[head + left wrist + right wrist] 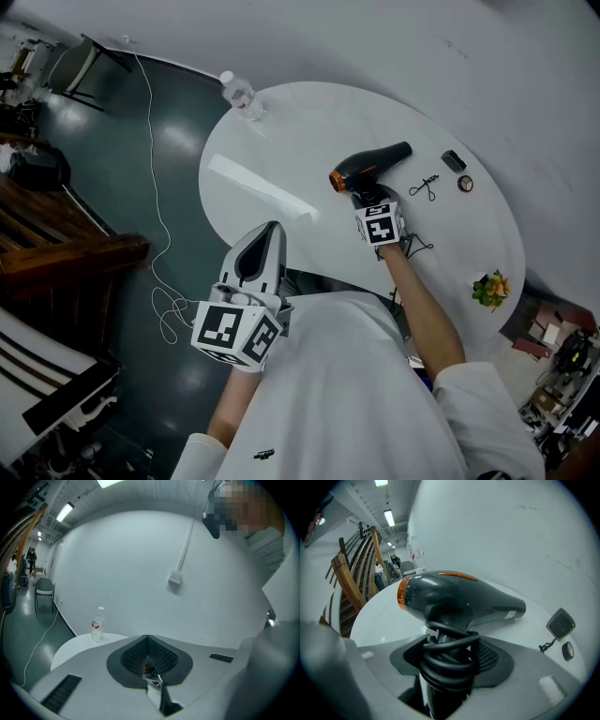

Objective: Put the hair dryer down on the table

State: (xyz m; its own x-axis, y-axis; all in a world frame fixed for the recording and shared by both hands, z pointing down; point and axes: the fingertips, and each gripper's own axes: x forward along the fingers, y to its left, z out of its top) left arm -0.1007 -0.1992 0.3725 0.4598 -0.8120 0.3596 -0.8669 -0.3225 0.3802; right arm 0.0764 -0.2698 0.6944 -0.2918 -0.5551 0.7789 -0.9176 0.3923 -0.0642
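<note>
Right gripper view: hair dryer (459,599) sits barrel-level over the table (379,616), its cord-wrapped handle clamped in the right gripper (449,665). Can't tell if it touches the top yet. Best move, I'd judge: lower gently onto bare tabletop, lay it on its side, clear of the small black items (454,160), then release. Left gripper (147,663) has its jaws together, empty, at the table's near edge.
</note>
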